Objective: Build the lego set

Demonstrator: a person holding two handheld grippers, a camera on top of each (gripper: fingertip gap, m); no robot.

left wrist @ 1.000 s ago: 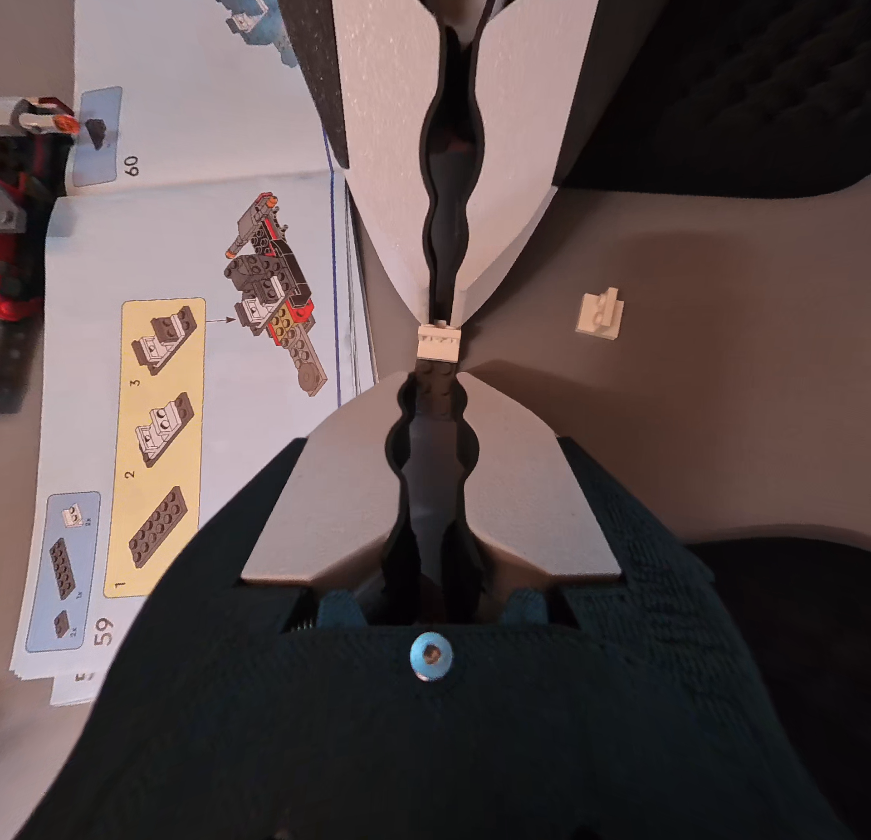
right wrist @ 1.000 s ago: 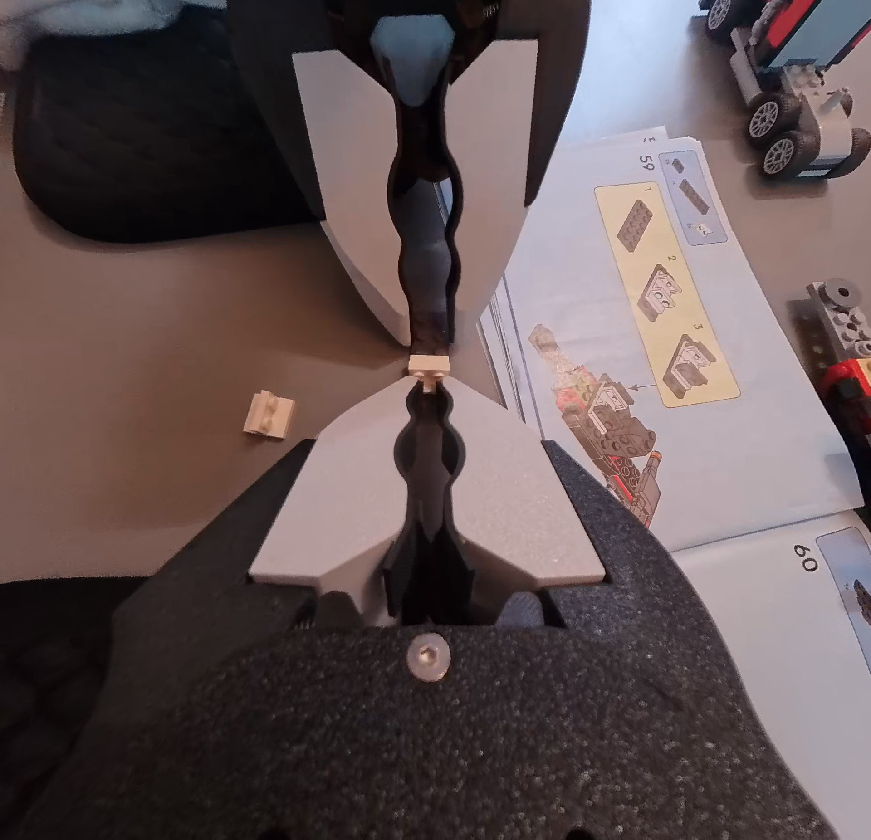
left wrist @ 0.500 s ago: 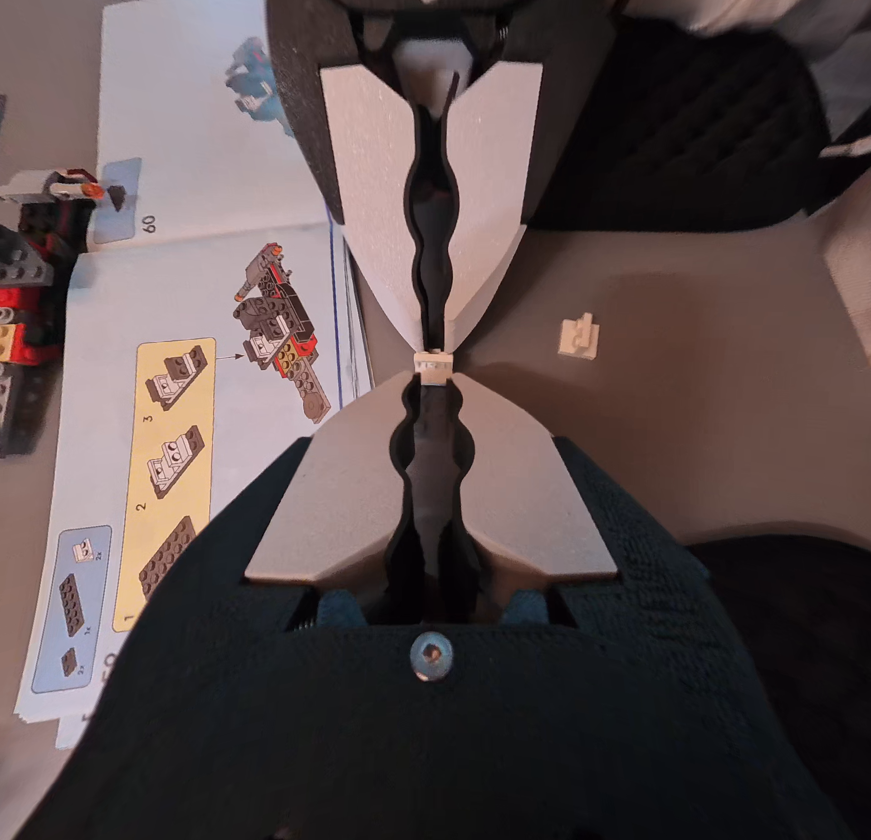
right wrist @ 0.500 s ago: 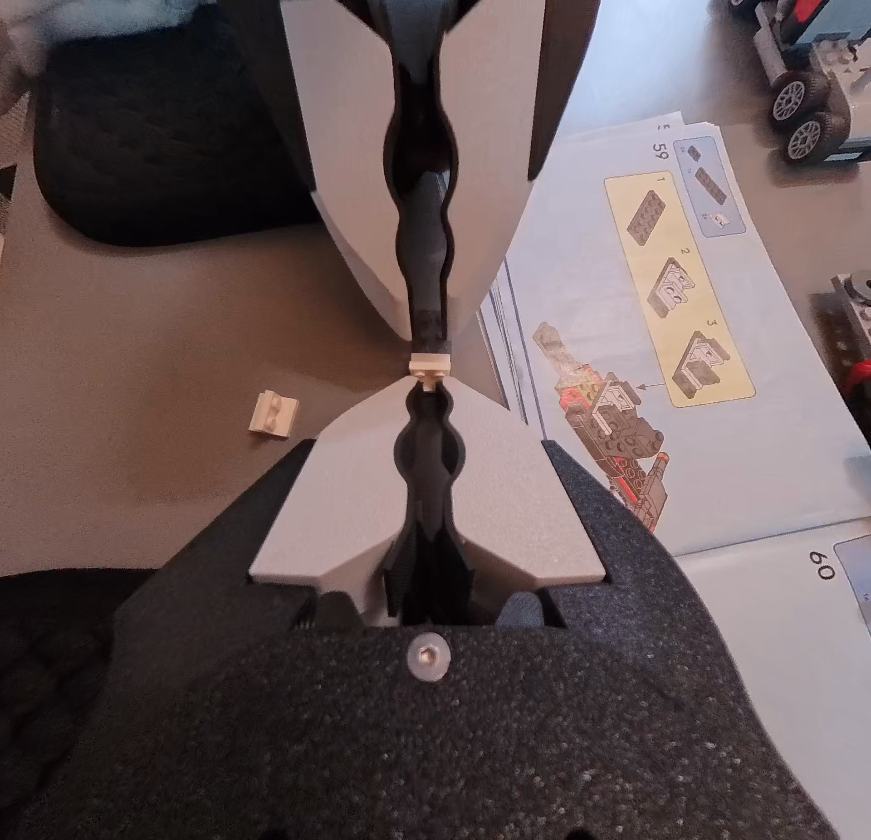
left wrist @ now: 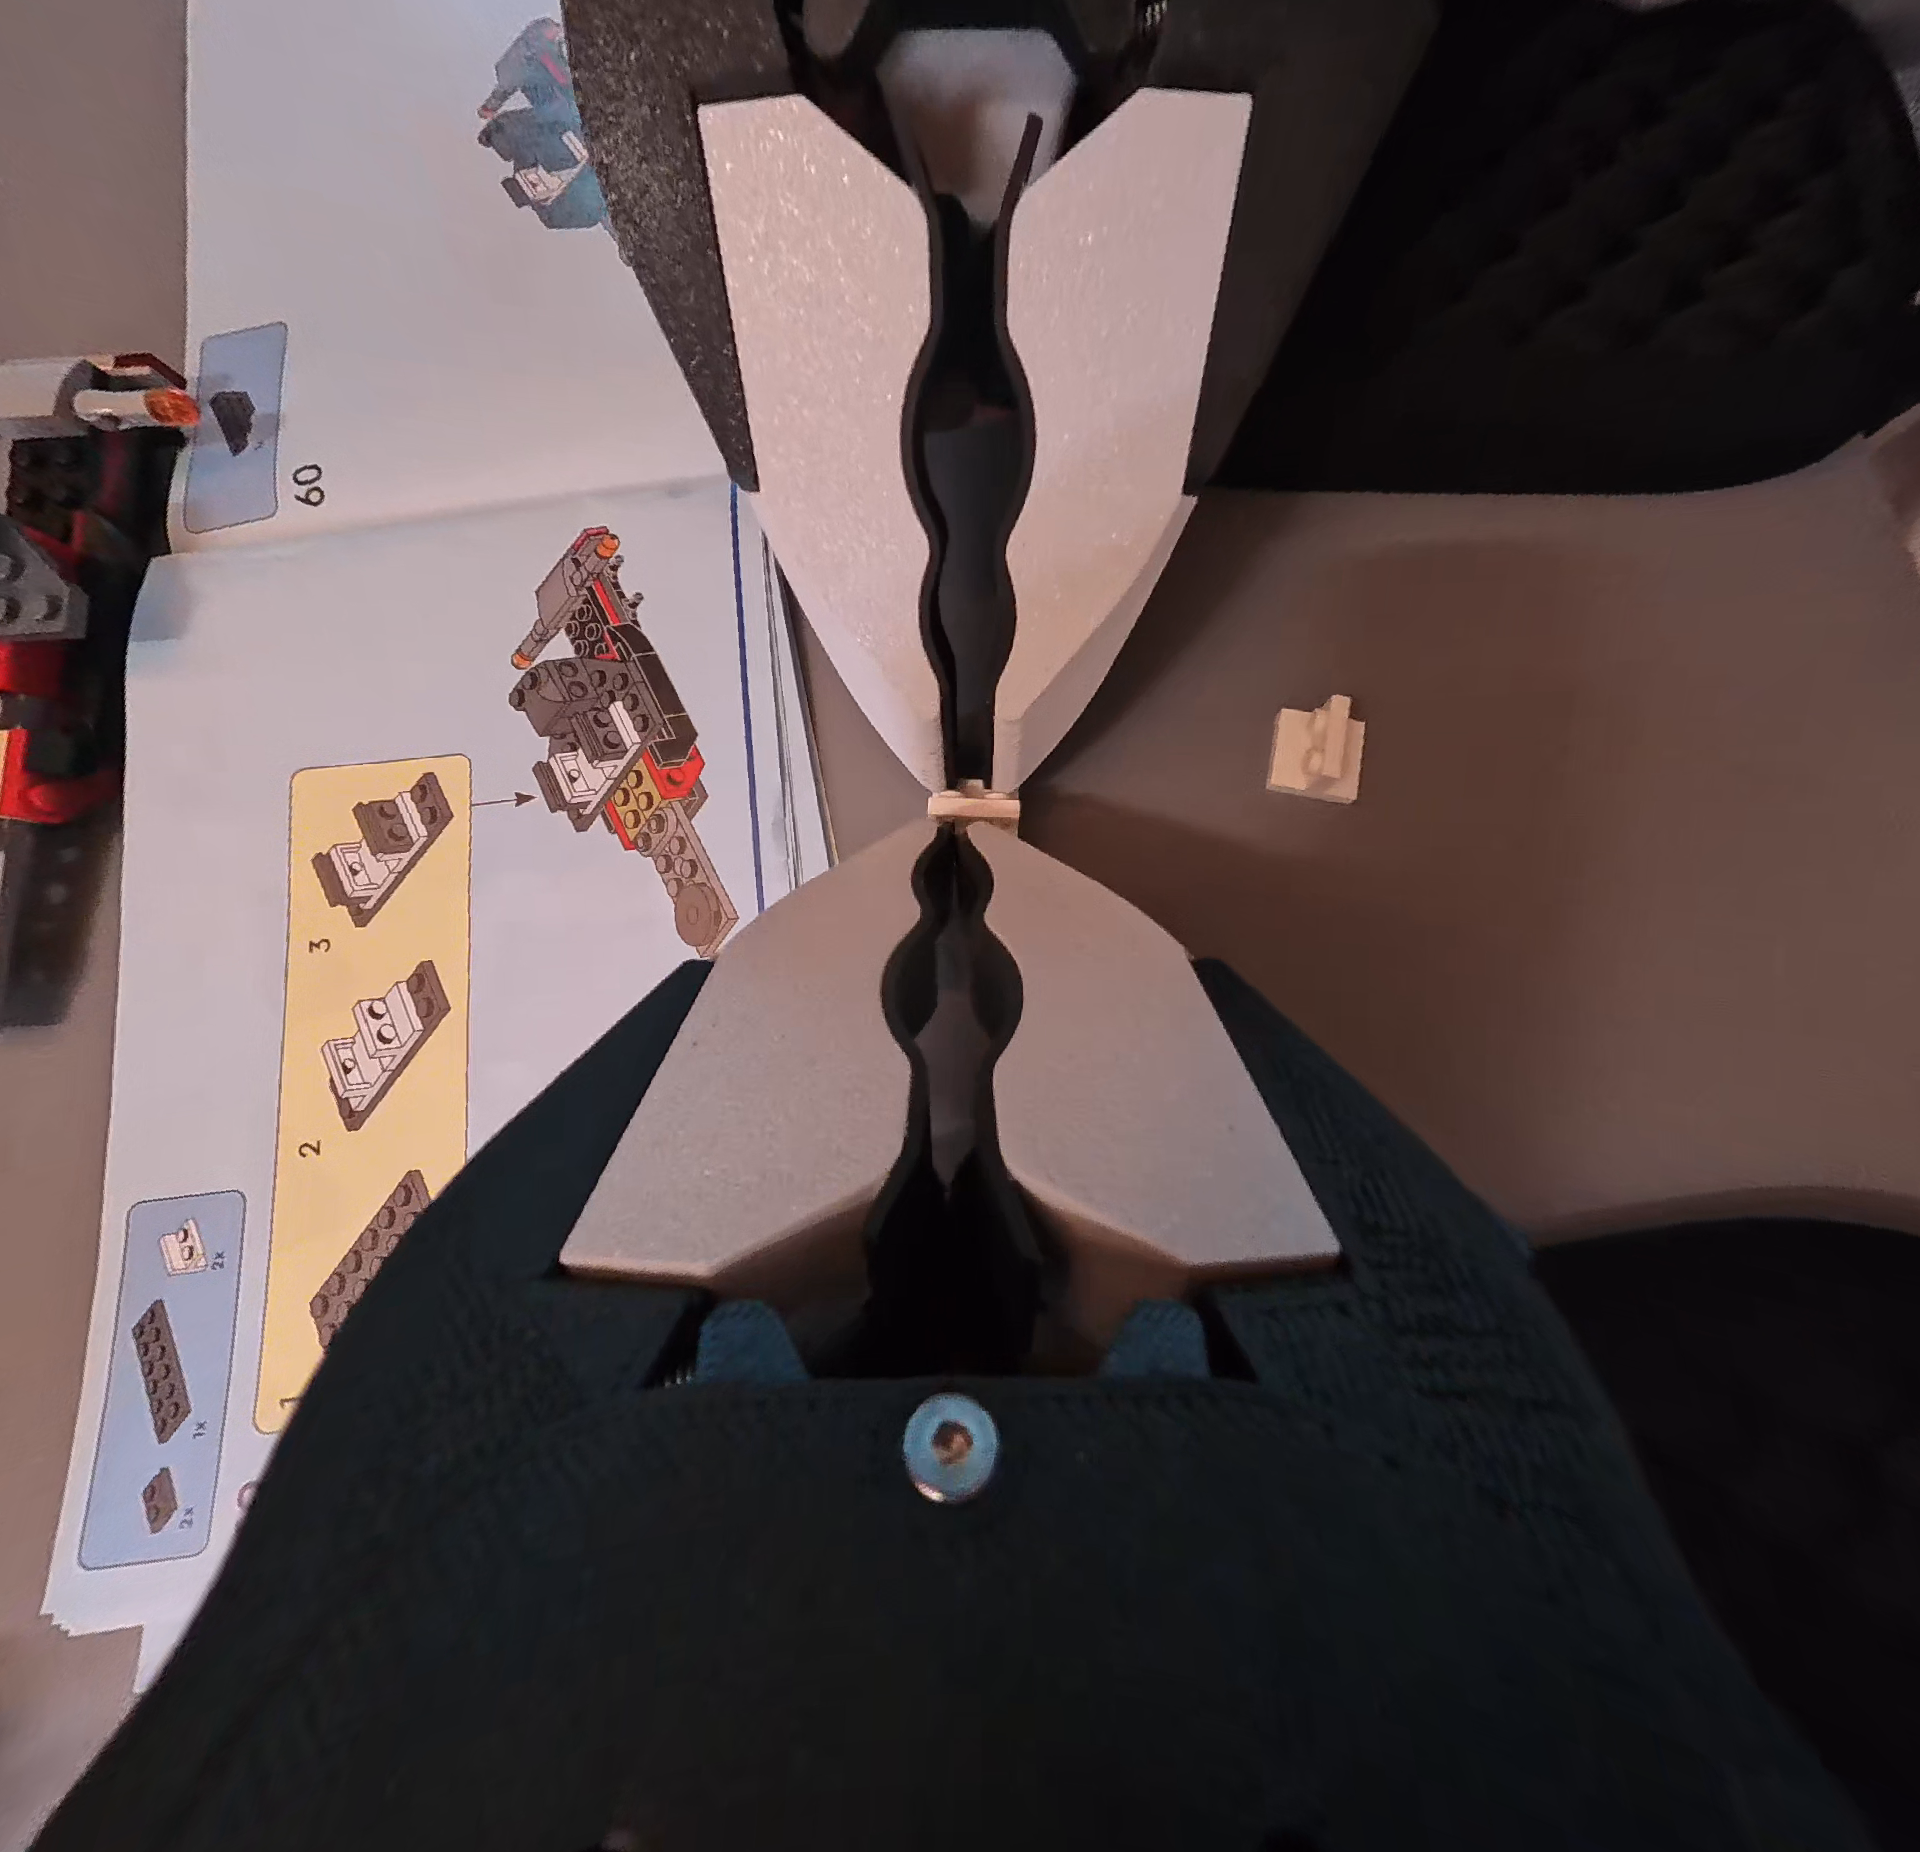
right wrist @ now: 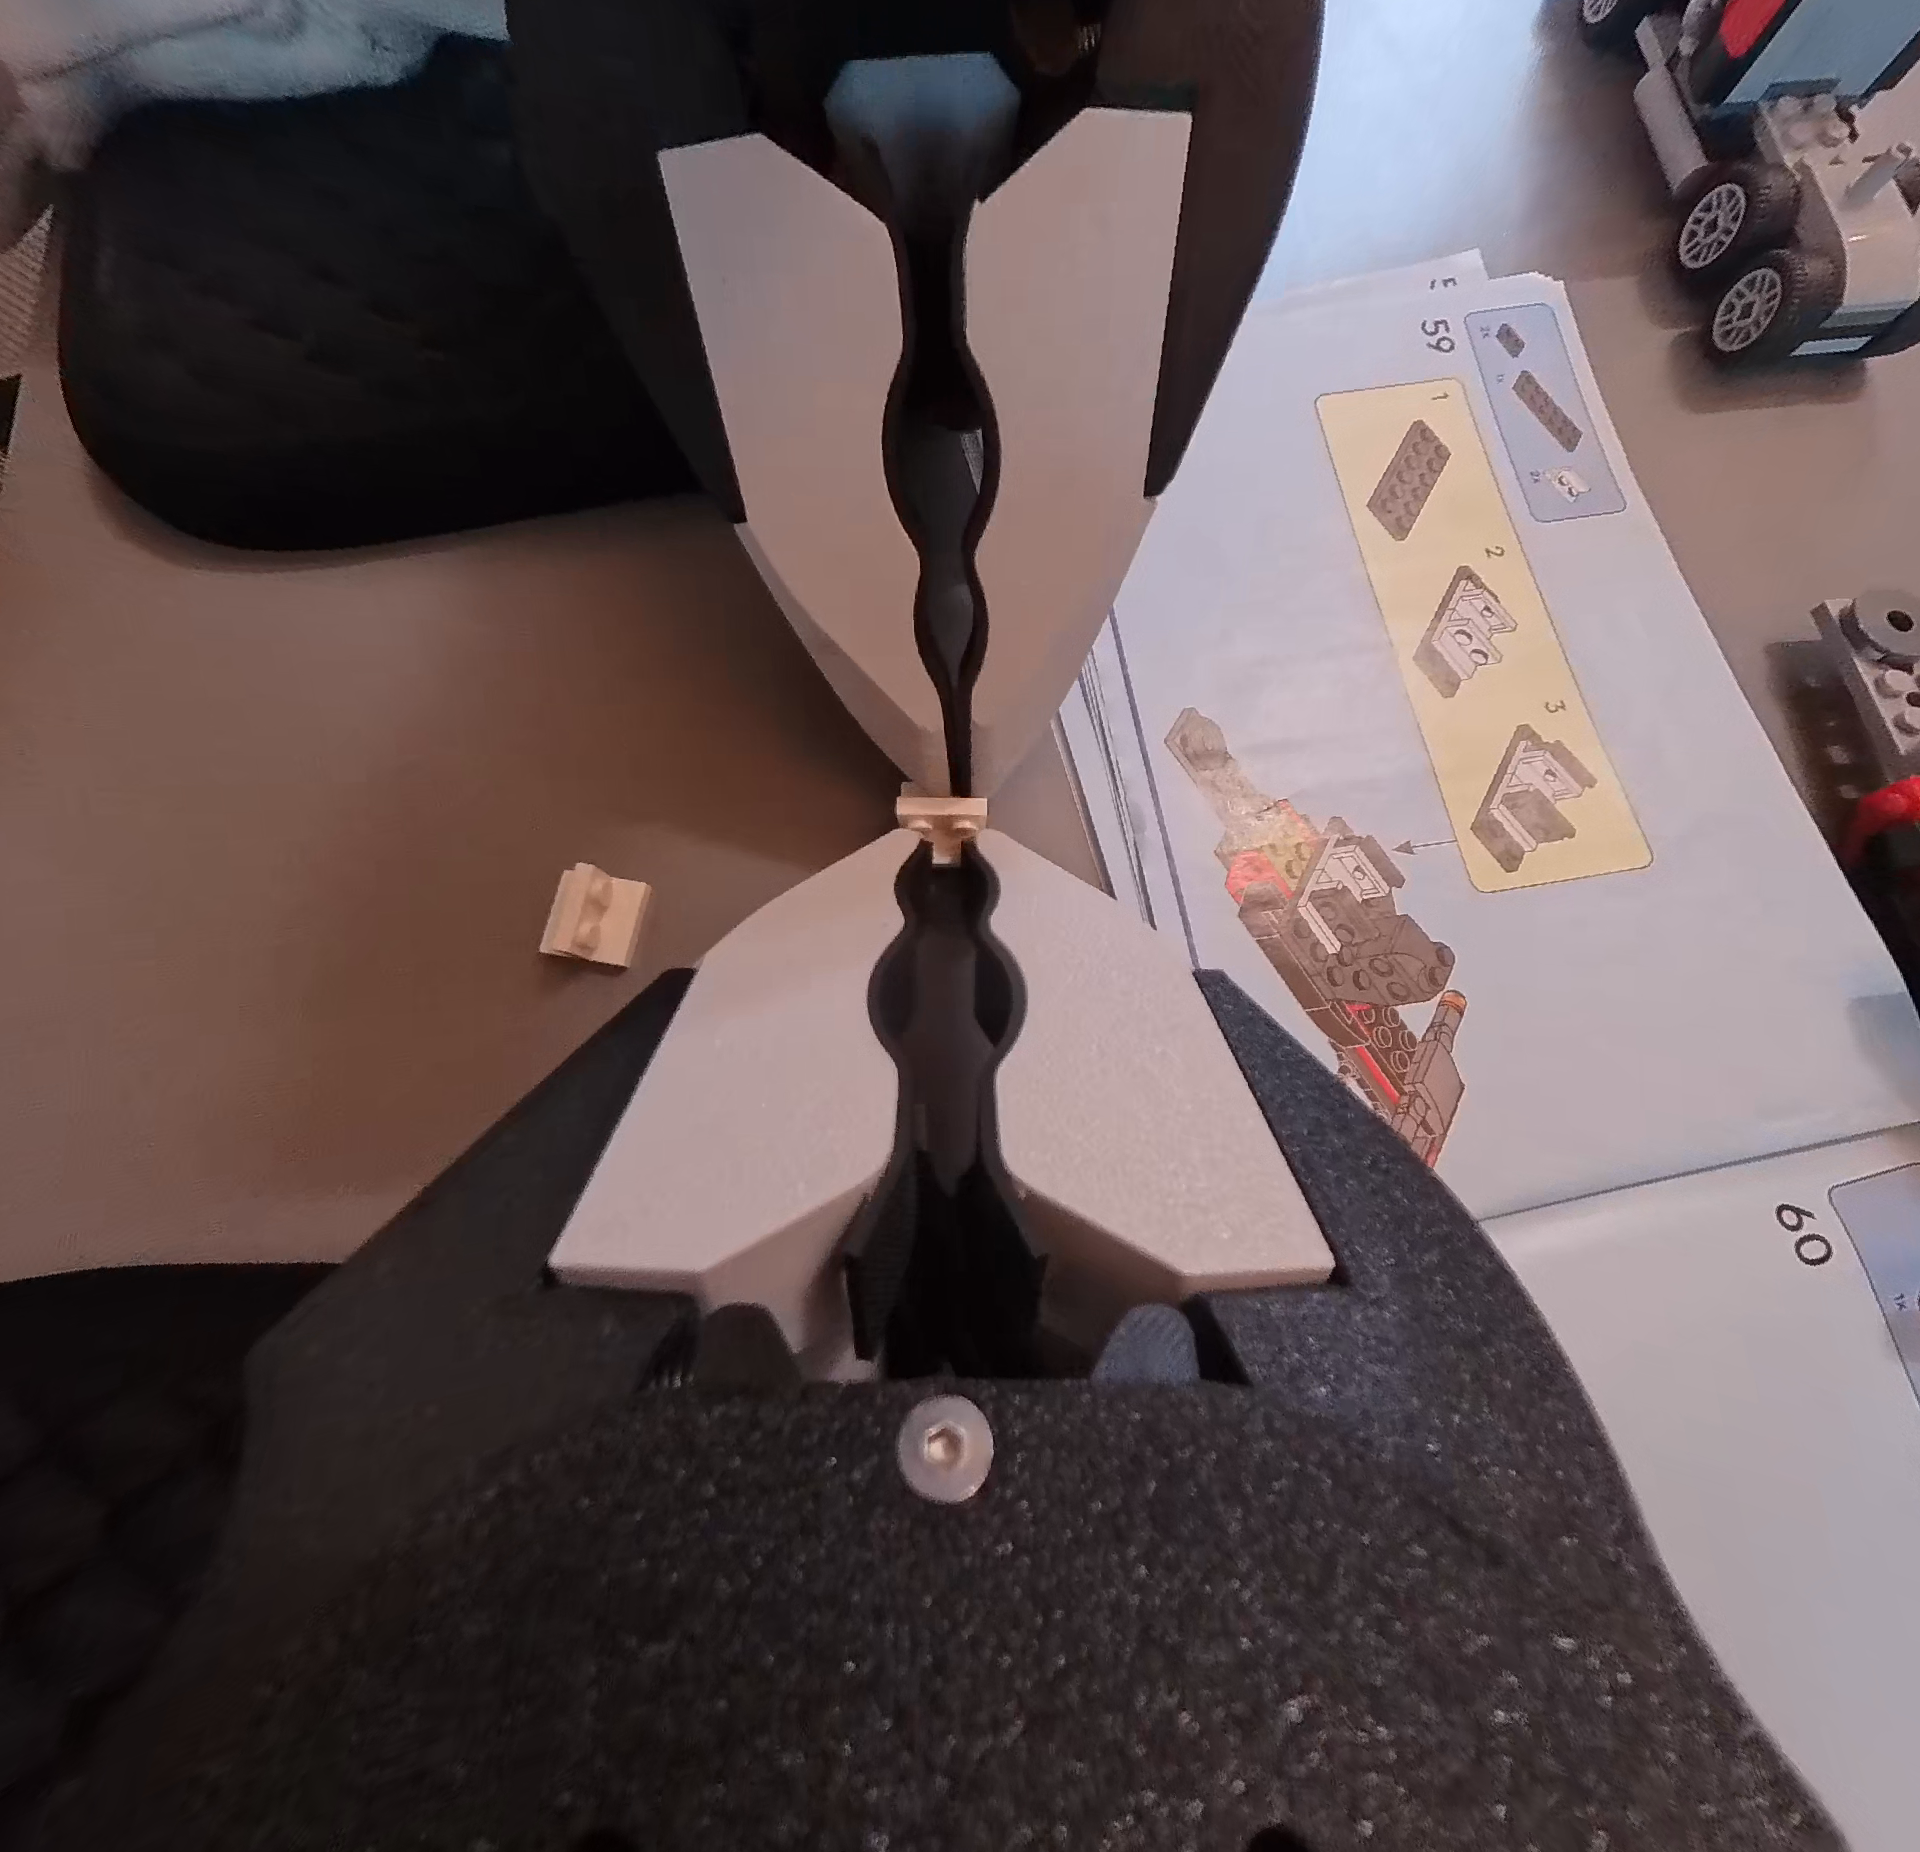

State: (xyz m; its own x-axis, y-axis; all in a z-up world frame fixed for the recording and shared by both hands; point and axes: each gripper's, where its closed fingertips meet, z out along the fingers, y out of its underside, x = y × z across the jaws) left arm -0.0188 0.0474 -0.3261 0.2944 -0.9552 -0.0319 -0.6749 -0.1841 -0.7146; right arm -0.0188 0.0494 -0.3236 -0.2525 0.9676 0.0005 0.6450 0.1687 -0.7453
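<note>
My two grippers meet tip to tip above the tan table. My left gripper (left wrist: 961, 841) is shut on a thin dark grey plate (right wrist: 951, 659), seen edge-on between its fingers in the right wrist view. My right gripper (right wrist: 940, 857) is shut on a small white bracket piece (right wrist: 940, 803), gripping its tab. The white bracket piece (left wrist: 974, 805) sits against the end of the dark plate, right between both sets of tips. A second white bracket (left wrist: 1314, 758) lies loose on the table, also in the right wrist view (right wrist: 594, 919).
An open instruction booklet (left wrist: 416, 867) lies beside the grippers, also in the right wrist view (right wrist: 1455, 659). A partly built red and black model (left wrist: 52, 659) sits past it. A finished truck (right wrist: 1766, 192) stands far right. A black cushion (right wrist: 364, 327) lies behind. Only a small space, under 4 cm, lies between the two pairs of fingers. The left tips stand about 20 cm off the finished truck (right wrist: 1766, 192).
The grippers stay tip to tip. The white bracket now shows edge-on, tight between both tips, and less of the dark plate's end is visible. Both views drifted slightly over the table.
</note>
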